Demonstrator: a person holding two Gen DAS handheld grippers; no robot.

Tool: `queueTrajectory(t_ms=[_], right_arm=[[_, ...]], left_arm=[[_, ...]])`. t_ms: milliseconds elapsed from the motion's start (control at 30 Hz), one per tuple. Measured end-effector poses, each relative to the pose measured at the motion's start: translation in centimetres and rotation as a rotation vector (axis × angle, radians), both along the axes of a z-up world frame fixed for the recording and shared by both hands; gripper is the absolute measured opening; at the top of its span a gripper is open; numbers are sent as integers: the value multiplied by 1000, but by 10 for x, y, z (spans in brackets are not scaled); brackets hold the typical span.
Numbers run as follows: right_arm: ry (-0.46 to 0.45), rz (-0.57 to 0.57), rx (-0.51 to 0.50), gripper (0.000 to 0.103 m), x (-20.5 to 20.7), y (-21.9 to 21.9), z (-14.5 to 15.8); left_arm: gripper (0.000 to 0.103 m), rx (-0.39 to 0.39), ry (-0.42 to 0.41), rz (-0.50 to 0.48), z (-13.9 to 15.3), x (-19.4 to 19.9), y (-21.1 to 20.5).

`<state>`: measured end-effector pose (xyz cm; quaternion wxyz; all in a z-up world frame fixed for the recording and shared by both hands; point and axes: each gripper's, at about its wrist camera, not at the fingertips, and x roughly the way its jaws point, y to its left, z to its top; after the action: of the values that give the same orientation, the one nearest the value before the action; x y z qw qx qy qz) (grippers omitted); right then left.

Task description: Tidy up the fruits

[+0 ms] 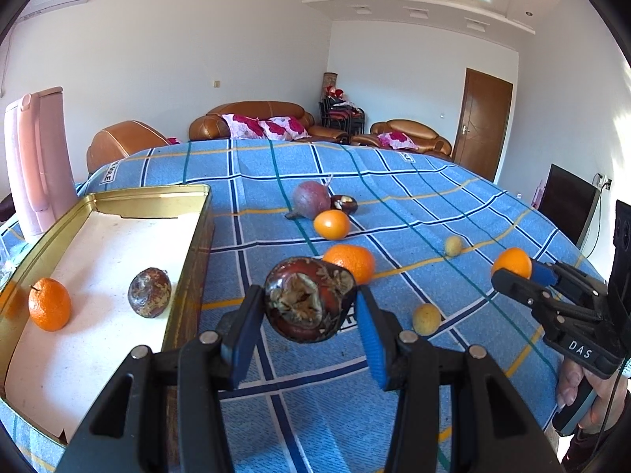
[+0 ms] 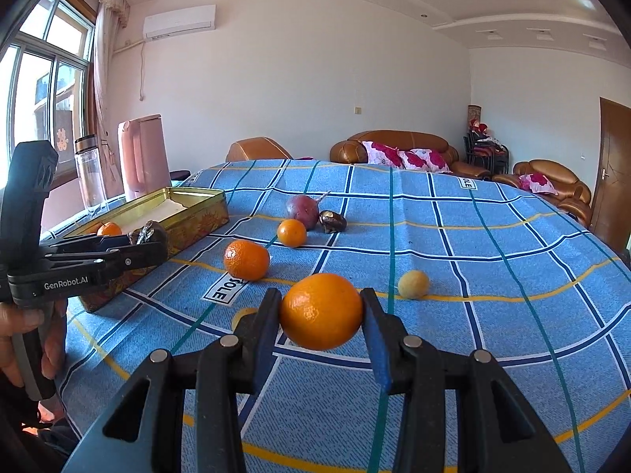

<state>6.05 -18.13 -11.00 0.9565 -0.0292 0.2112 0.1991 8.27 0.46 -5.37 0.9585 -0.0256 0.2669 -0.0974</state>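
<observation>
- Dark mangosteen (image 1: 309, 299): clamped between the blue pads of the left gripper (image 1: 309, 327), raised above the blue checked cloth (image 1: 394, 205), just right of the tin's wall.
- Orange (image 2: 321, 310): pinched between both fingers of the right gripper (image 2: 321, 323), lifted clear of the cloth.
- Gold tin tray (image 1: 189, 244): lies at the left of the table; on its white lining rest a small tangerine (image 1: 50, 304) and a second dark mangosteen (image 1: 150, 292), set apart from each other.
- Loose fruit on the cloth: a tangerine (image 2: 247, 259) near the tin; farther back a smaller orange fruit (image 2: 292, 233), a purple round fruit (image 2: 303, 211) and a brown mangosteen (image 2: 333, 220) grouped closely; two pale yellow small fruits (image 1: 453, 245) (image 1: 426, 318) to the right.
- Pink jug (image 2: 142, 155) and clear bottle (image 2: 90, 171): upright beyond the tin, by the window.
- Brown leather sofas (image 2: 398, 146): against the far wall.
</observation>
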Motion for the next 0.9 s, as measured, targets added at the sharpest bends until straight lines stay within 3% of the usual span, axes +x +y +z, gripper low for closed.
queueTrajectory(t_ms=[900], right_arm=[[-97,14,7,43,-15,-1,2]], left_arm=[[49,4,-122,18,10,-20,0]])
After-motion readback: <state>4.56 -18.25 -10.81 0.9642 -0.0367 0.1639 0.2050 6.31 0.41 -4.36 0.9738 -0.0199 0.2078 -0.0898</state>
